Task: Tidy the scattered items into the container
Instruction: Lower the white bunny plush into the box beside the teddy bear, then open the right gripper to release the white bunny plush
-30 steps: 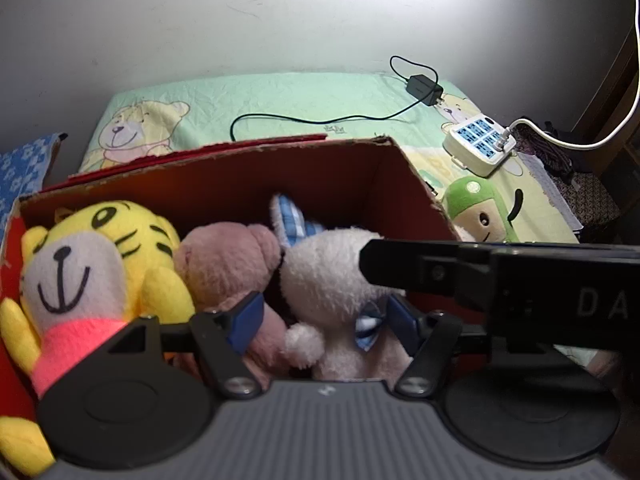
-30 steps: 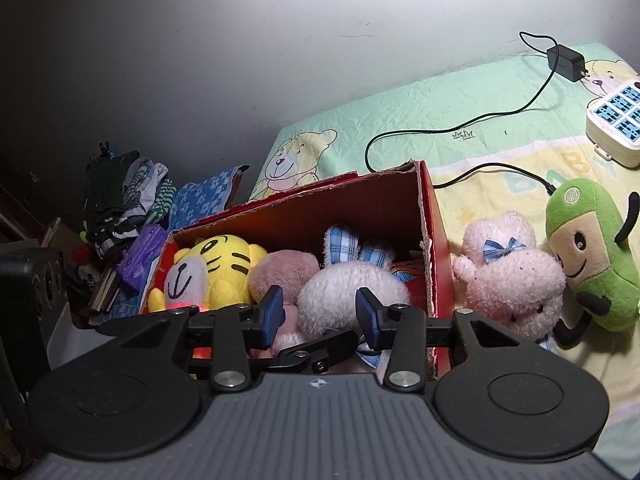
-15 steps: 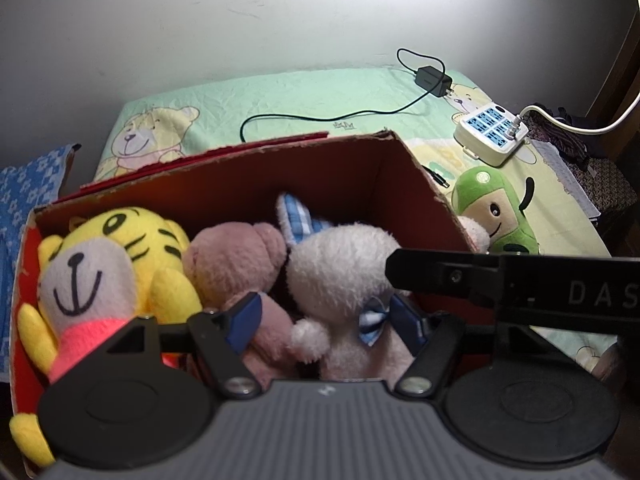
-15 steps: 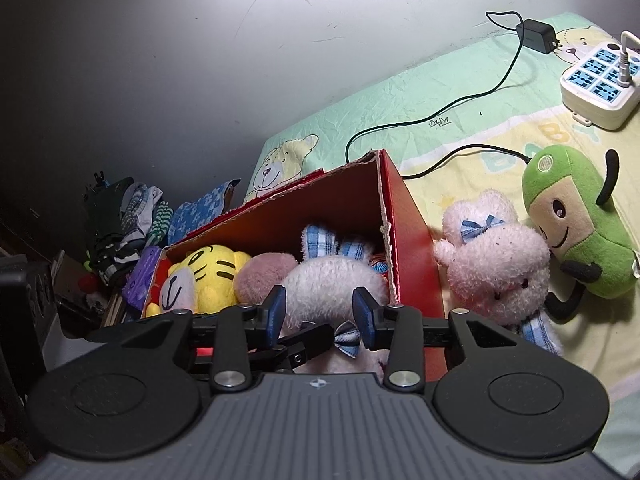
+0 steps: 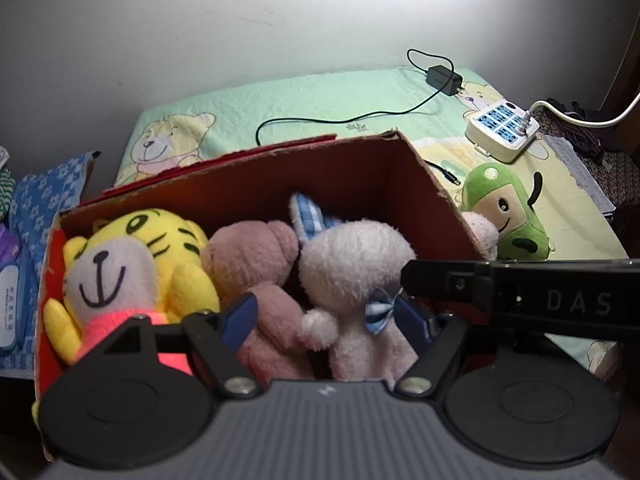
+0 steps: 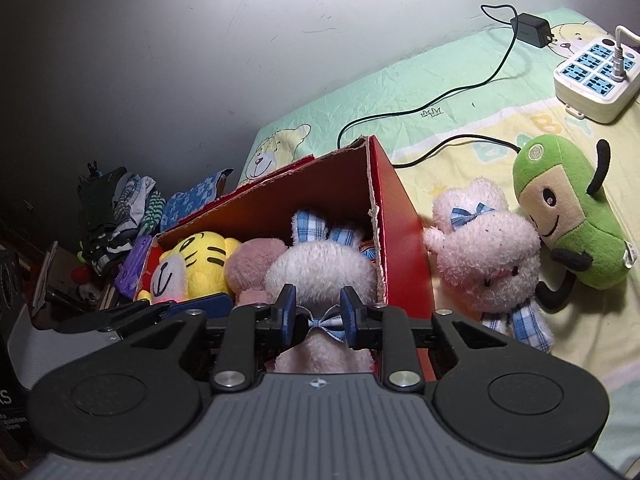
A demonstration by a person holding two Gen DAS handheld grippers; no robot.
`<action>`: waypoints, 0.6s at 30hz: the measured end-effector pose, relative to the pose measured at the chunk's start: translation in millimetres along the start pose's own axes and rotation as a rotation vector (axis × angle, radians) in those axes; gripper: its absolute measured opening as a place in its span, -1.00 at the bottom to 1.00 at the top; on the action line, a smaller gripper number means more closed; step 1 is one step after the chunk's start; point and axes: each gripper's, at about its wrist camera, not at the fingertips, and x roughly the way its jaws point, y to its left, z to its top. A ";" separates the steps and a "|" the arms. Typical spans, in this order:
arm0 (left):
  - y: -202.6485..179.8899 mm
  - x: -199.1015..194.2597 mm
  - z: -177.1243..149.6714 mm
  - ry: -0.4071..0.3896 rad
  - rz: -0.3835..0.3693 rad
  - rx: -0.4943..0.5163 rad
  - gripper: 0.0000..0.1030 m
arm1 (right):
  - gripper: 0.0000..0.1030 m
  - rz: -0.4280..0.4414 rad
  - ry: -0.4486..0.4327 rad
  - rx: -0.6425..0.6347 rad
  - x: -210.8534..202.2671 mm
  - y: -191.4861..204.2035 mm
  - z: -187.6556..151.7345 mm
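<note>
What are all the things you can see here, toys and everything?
Box: one, red cardboard, on the bed.
Tiger toy: one, yellow, left end inside the box.
Bear toy: one, dusty pink, middle of the box.
Bunny toy: one, white with a blue checked bow, right end inside the box.
Second bunny: one, pale pink, on the bed just outside the box.
Green toy: one, green, beside the second bunny.
Power strip: one, white and blue, far right of the bed.
Charger: one, black with a cord, near the wall.
Clothes pile: one, mixed colours, left of the bed.
Left gripper: opening, around the bear toy and bunny toy.
Right gripper: closing at the bunny toy's bow.
</note>
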 end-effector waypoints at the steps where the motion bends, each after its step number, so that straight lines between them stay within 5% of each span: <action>1: 0.4 0.0 -0.5 0.004 0.004 -0.004 0.49 | -0.50 0.001 0.002 0.002 -0.1 -0.3 0.2; 18: 3.7 4.4 -7.3 0.049 0.073 -0.042 0.59 | -0.51 0.013 0.002 -0.006 -2.7 -1.6 -3.6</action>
